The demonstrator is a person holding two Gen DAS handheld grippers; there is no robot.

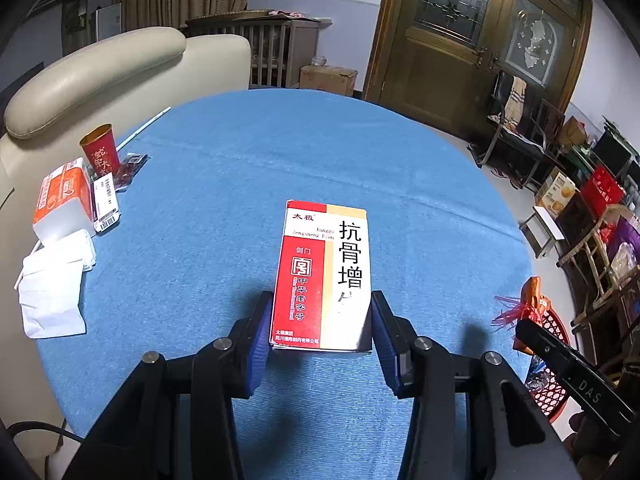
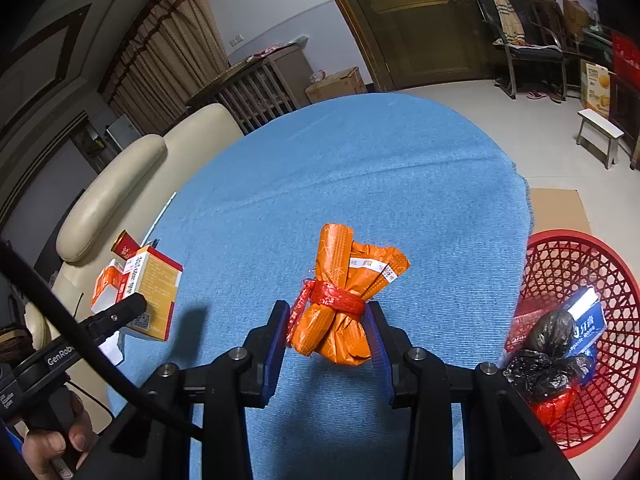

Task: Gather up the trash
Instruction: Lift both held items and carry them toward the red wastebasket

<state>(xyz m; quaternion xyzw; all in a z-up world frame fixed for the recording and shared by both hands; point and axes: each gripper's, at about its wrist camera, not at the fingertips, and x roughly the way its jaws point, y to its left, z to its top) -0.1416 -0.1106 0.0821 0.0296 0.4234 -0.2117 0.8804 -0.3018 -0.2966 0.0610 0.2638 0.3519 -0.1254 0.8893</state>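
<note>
My left gripper [image 1: 321,322] is shut on a red and white medicine box [image 1: 324,268], held above the blue tablecloth [image 1: 280,152]. The box also shows in the right wrist view [image 2: 154,292]. My right gripper [image 2: 327,334] is shut on an orange wrapper bundle [image 2: 344,300] tied with red string, held above the cloth. That bundle shows at the right edge of the left wrist view [image 1: 530,308]. A red plastic basket [image 2: 576,264] stands on the floor to the right and holds black bags and a blue box.
At the table's left lie a red paper cup [image 1: 101,154], an orange tissue pack [image 1: 64,196], a barcode slip [image 1: 106,202], white tissues [image 1: 52,280] and a white straw [image 1: 144,128]. A cream sofa [image 1: 100,64] stands behind. A cardboard sheet [image 2: 558,210] lies beyond the basket.
</note>
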